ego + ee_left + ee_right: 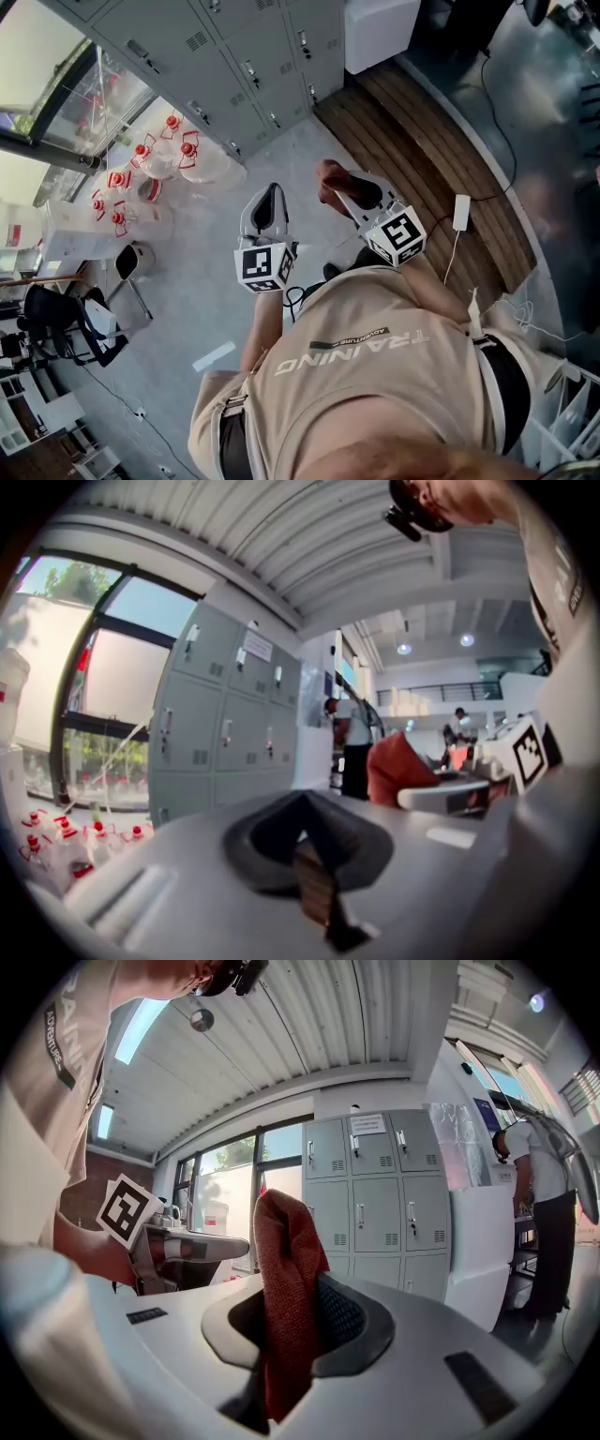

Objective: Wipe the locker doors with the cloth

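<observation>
Right gripper (291,1309) was clamped on red cloth (281,1232), cloth standing up between jaws. Left gripper (302,810) had jaws together, nothing held. Grey locker doors (377,1194) stood ahead, untouched.

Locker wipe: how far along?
Done: the right gripper has its jaws shut on the cloth. In hand: just carrying it; the lockers stand apart ahead, and the cloth touches no door. Left: all the wiping. The left gripper is shut and empty.
</observation>
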`<state>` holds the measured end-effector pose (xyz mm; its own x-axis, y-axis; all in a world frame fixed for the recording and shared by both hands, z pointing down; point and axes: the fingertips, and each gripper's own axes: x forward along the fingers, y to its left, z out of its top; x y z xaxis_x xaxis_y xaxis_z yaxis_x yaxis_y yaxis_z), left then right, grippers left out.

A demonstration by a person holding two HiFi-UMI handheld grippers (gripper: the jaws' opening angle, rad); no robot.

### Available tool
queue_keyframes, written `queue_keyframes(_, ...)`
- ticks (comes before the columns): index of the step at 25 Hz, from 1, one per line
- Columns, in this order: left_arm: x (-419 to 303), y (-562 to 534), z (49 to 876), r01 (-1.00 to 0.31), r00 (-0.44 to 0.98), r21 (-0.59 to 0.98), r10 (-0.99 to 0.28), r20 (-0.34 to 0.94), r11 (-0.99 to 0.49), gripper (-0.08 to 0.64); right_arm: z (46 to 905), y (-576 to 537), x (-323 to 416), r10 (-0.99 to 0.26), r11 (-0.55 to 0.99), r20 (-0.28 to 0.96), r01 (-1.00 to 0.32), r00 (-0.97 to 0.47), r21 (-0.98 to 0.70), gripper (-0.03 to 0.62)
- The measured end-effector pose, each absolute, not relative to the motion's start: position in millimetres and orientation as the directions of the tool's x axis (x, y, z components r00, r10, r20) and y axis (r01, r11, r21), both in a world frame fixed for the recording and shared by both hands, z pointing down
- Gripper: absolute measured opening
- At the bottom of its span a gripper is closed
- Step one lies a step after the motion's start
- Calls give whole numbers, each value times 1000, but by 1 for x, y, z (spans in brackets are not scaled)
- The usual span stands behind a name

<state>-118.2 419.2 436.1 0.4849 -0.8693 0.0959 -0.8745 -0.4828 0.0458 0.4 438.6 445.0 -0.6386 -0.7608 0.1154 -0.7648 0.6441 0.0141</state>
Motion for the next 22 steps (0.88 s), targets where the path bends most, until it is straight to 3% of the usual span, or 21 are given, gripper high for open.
queue_keyframes(8,-113,379,468,-873,487,107,-858,163,-475,6,462,394,15,-768,626,163,-780,-619,-12,66)
queue_keyframes(22,-44,242,435,-897,435,7,-883,173,-441,6,467,261,67,-714,689,88,-719,-695,-90,66)
